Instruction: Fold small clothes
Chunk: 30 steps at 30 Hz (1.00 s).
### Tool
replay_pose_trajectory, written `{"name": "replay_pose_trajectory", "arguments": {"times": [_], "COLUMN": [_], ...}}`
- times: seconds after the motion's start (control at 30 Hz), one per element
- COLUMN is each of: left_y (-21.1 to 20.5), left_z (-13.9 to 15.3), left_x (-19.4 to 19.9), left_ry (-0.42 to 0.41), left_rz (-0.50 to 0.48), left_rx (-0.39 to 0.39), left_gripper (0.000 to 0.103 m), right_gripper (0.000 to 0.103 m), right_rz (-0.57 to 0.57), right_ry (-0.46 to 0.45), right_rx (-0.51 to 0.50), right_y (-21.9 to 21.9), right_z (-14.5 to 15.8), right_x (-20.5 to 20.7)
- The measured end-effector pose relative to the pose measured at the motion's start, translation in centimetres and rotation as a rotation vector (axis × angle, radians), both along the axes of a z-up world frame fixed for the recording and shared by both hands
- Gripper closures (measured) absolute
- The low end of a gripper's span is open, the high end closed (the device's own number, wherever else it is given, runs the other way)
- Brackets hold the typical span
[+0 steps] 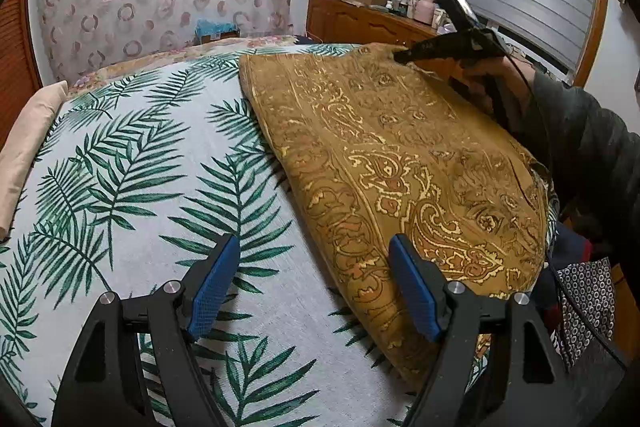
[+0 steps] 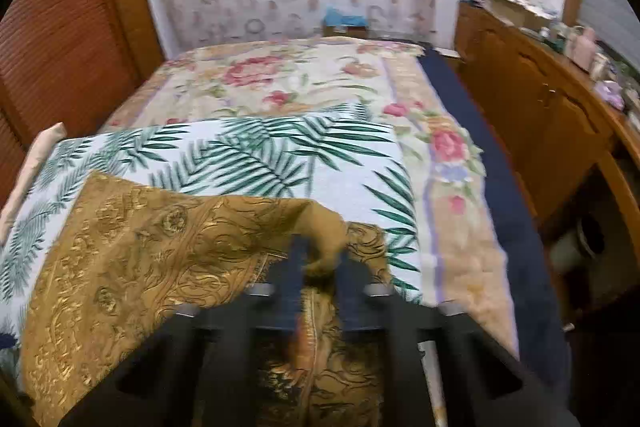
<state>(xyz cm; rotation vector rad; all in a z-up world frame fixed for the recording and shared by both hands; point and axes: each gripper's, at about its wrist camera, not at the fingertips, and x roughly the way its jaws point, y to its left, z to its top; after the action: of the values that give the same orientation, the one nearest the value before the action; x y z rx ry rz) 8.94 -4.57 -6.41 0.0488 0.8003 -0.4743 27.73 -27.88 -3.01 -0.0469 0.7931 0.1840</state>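
Note:
A mustard-gold paisley cloth (image 1: 400, 167) lies on the palm-leaf sheet (image 1: 140, 167) of the bed, toward its right side. My left gripper (image 1: 314, 283) is open with blue pads, hovering over the cloth's near left edge and holding nothing. My right gripper (image 1: 400, 57) shows in the left wrist view at the cloth's far corner. In the right wrist view the right gripper (image 2: 322, 263) is shut on a bunched corner of the cloth (image 2: 140, 259), lifting it so the fabric peaks at the fingers.
A floral quilt (image 2: 280, 75) covers the far half of the bed. A wooden dresser (image 2: 540, 99) with clutter stands along the right. A peach pillow (image 1: 24, 147) lies at the left edge. A patterned dark garment (image 1: 588, 299) lies at the near right.

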Motion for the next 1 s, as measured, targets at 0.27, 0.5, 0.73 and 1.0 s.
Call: {"name": "replay_pose_trajectory", "arguments": {"times": [0.27, 0.5, 0.73, 1.0], "left_y": [-0.2, 0.0, -0.2, -0.3], "left_z": [-0.5, -0.4, -0.3, -0.3], "left_x": [0.2, 0.2, 0.0, -0.9], "left_ry": [0.025, 0.020, 0.018, 0.023], "left_rz": [-0.002, 0.000, -0.004, -0.015], "left_rx": [0.005, 0.002, -0.009, -0.008], "left_gripper": [0.025, 0.025, 0.025, 0.025], "right_gripper": [0.094, 0.053, 0.052, 0.052], "right_rz": [-0.101, 0.035, 0.074, 0.131], "right_ry": [-0.007, -0.037, -0.089, -0.050], "right_rx": [-0.118, -0.109, -0.095, -0.059], "right_y": [-0.5, 0.0, -1.5, -1.5], "right_z": [1.1, 2.7, 2.8, 0.3], "right_x": [-1.1, -7.2, -17.6, -24.6]}}
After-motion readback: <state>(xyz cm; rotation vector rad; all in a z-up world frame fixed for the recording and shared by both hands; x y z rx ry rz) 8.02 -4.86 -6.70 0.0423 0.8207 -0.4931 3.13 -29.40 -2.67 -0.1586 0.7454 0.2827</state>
